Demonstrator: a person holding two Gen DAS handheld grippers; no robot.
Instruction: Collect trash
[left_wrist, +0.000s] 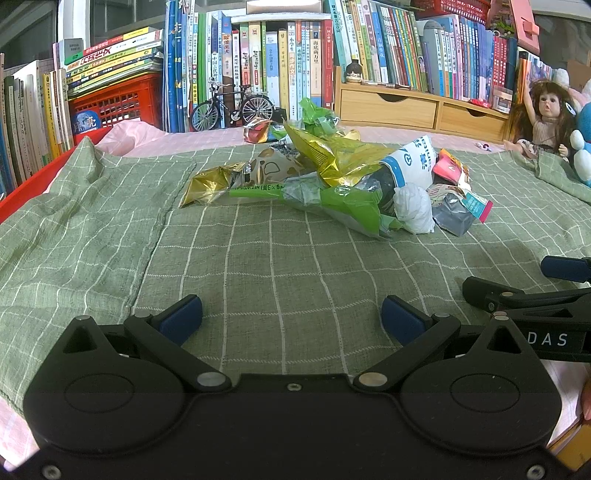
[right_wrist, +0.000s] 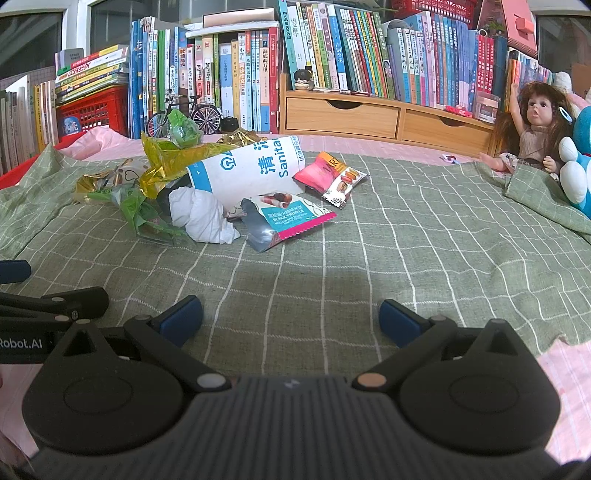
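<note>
Both tools – left tool (left_wrist: 291, 317), right tool (right_wrist: 291, 316) – gape, seemingly above cloth (left_wrist: 258, 266); trash pile (left_wrist: 332, 177) beyond.

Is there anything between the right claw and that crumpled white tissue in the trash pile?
Nothing visible. Only bare green checked cloth lies between the open right claw and the crumpled white tissue, which sits at the pile's near edge.

A green checked cloth (right_wrist: 369, 236) covers a pink sheet (right_wrist: 569, 365). Behind stand rows of books (right_wrist: 369, 55), a wooden drawer unit (right_wrist: 369, 114), a red crate (left_wrist: 118, 99) and a model bicycle (left_wrist: 231, 105). A doll (right_wrist: 532, 129) sits at the right beside a blue plush toy (right_wrist: 578, 162).
</note>
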